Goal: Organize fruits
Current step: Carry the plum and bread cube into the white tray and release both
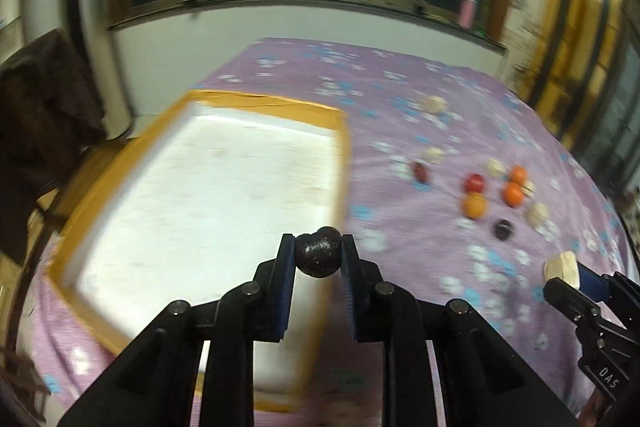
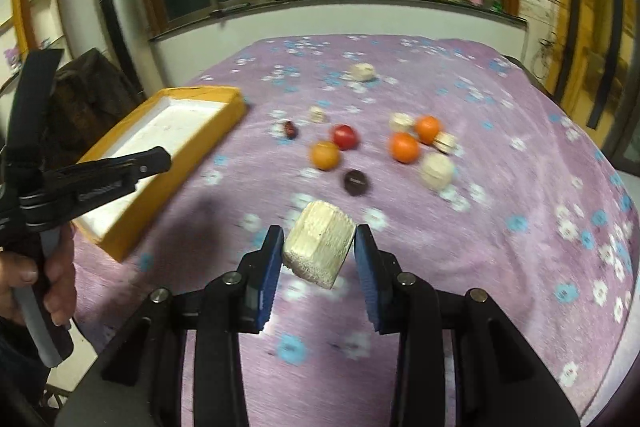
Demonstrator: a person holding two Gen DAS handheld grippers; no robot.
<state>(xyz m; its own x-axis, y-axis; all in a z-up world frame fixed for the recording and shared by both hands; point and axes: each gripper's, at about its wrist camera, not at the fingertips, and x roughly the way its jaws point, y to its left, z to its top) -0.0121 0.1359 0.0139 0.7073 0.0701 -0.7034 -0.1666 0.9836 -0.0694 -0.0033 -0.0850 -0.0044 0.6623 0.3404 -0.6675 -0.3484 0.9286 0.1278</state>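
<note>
My left gripper (image 1: pixel 318 255) is shut on a small dark glossy fruit (image 1: pixel 318 255), held above the right edge of an orange-walled box with a white floor (image 1: pixel 208 187). My right gripper (image 2: pixel 319 251) is shut on a cream foam-like block (image 2: pixel 320 249) above the purple flowered cloth (image 2: pixel 500 227). In the left wrist view that block (image 1: pixel 562 269) shows at the far right in the right gripper's tips. On the cloth lie two orange fruits (image 2: pixel 405 147), a yellow-orange one (image 2: pixel 325 155), a red one (image 2: pixel 344 136), a dark round one (image 2: pixel 356 182) and a dark red one (image 2: pixel 290 129).
Several cream blocks (image 2: pixel 437 171) are scattered among the fruits, one far back (image 2: pixel 363 71). A hand (image 2: pixel 48 279) holds the left gripper's handle at the left edge of the right wrist view. The box (image 2: pixel 168 155) sits at the table's left side. A window and wall stand behind.
</note>
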